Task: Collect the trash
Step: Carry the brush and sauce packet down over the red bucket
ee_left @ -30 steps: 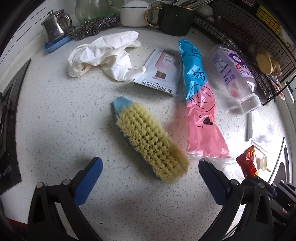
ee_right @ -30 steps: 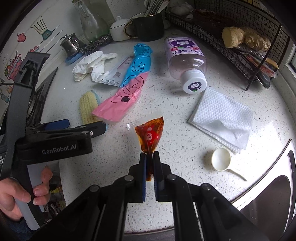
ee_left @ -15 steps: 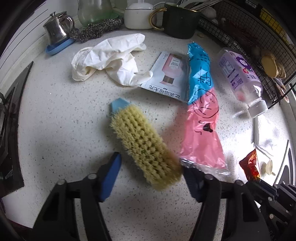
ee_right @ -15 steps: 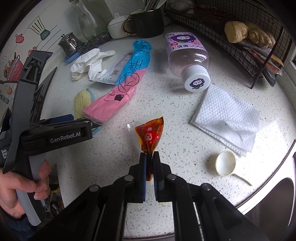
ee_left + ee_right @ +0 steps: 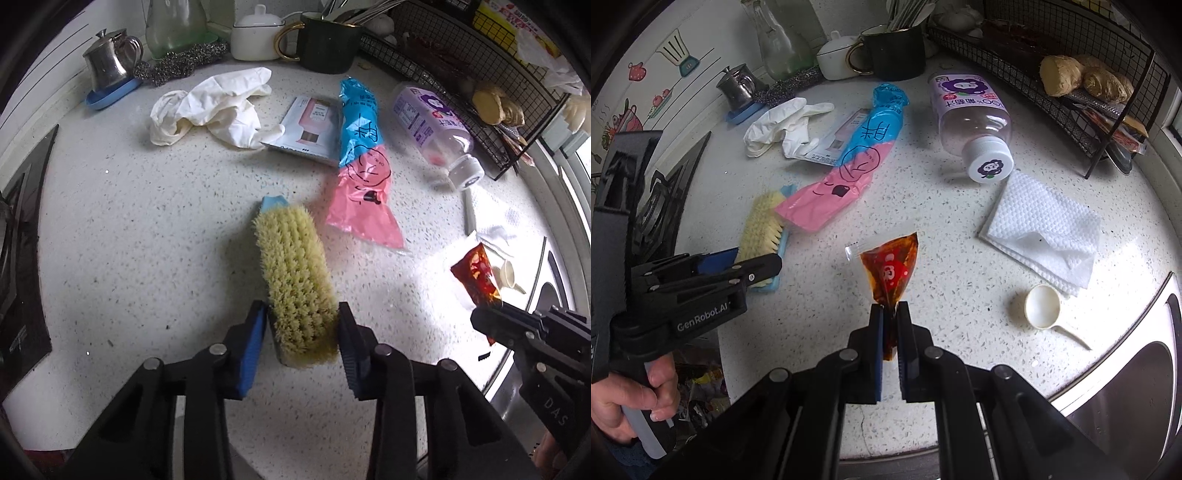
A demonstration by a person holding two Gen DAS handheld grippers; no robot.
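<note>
A yellow-bristled scrub brush point(image 5: 295, 280) with a blue base lies between the jaws of my left gripper point(image 5: 302, 309). The jaws are closing and both blue pads touch its sides. From the right wrist view the same brush point(image 5: 761, 229) sits at the left with the left gripper point(image 5: 750, 264) on its near end. My right gripper point(image 5: 890, 310) is shut on the lower tip of a red sauce packet point(image 5: 890, 269), held just above the counter. A pink-and-blue plastic bag point(image 5: 364, 162), white gloves point(image 5: 210, 107), a printed sachet point(image 5: 314, 125) and a purple-labelled bottle point(image 5: 432, 125) lie beyond.
A folded paper towel point(image 5: 1041, 225) and a white scoop point(image 5: 1043, 306) lie at the right, near the sink rim point(image 5: 1137, 332). A wire rack point(image 5: 1089, 92) stands at the back right, with a dark mug point(image 5: 328, 44) and a steel pot point(image 5: 110, 62) along the back. A stove point(image 5: 22, 229) borders the left.
The left jaws have narrowed from wide open onto the brush. The brush has turned from slanted to in line with the fingers. The right gripper and its packet stay put.
</note>
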